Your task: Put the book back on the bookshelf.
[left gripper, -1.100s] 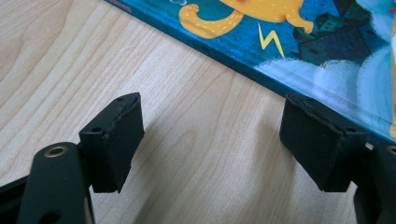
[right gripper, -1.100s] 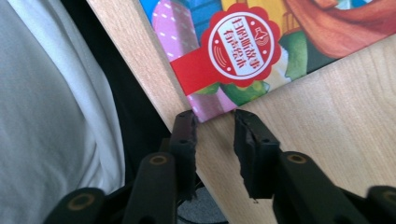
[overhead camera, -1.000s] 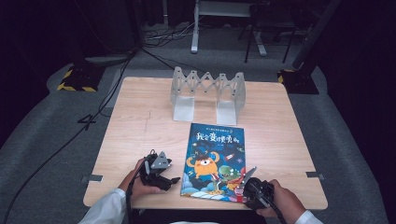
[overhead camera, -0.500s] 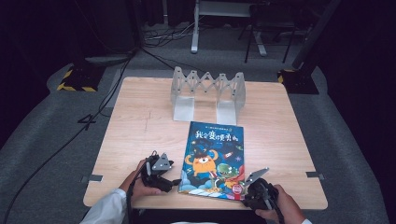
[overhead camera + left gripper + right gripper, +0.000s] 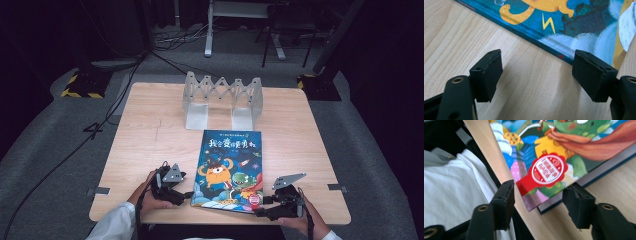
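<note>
On the bench, toward its near edge and right of centre, one picture book is laid flat, cover up, its lower edge close to the near edge of the bench. The cover is blue, with an orange creature, a green creature in a red cape and a red round seal at the lower right corner.

Toward the far edge, one grey folding rack is stood upright, well apart from the book.

Left gripper: held in the left hand near the near edge, just beside the book's lower left corner. Its fingers are spread wide over bare wood, with nothing between them; the book's edge is seen just beyond the tips.

Right gripper: held in the right hand at the near edge, at the book's lower right corner. Its fingers have just been opening and stand apart on either side of that corner. The corner lies between them, with no pad seen pressing on it. A white sleeve is seen below the bench edge.
</note>
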`<state>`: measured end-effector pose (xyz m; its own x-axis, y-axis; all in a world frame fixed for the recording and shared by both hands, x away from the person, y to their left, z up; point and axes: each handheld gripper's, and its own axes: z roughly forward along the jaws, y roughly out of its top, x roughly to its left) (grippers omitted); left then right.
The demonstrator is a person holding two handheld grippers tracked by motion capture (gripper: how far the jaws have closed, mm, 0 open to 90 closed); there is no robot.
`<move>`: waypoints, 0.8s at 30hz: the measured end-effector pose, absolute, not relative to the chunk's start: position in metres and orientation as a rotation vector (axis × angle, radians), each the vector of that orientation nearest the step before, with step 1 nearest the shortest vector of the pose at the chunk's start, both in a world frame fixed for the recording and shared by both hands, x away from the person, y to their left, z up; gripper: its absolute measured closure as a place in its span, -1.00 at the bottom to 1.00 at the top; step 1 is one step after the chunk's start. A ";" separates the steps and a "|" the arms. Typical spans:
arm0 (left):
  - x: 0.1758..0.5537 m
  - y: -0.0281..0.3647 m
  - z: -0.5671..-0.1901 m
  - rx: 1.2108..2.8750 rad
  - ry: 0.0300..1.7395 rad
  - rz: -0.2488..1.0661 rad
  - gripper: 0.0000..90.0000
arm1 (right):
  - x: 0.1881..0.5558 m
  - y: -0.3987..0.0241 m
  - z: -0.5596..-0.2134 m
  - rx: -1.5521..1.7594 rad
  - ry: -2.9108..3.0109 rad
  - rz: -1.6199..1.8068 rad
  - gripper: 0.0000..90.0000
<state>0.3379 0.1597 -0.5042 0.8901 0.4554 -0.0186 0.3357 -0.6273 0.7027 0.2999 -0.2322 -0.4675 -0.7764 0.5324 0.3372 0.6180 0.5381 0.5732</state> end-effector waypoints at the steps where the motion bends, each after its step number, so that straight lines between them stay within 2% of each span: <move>1: 0.338 0.160 -0.504 2.303 0.564 0.207 -0.45 | 0.302 -0.232 -0.467 -0.994 -2.634 -1.076 -0.06; 5: 0.338 0.160 -0.504 2.303 0.564 0.207 -0.45 | 0.312 -0.233 -0.463 -0.990 -2.583 -1.146 -0.16; 24: 0.339 0.159 -0.504 2.307 0.557 0.206 -0.47 | 0.357 -0.229 -0.460 -1.046 -2.534 -1.266 -0.19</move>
<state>0.3387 0.1589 -0.5042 0.8927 0.4503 -0.0169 0.3315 -0.6310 0.7014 0.3570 -0.2285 -0.4599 -0.7534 0.5281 0.3919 0.6305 0.4106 0.6588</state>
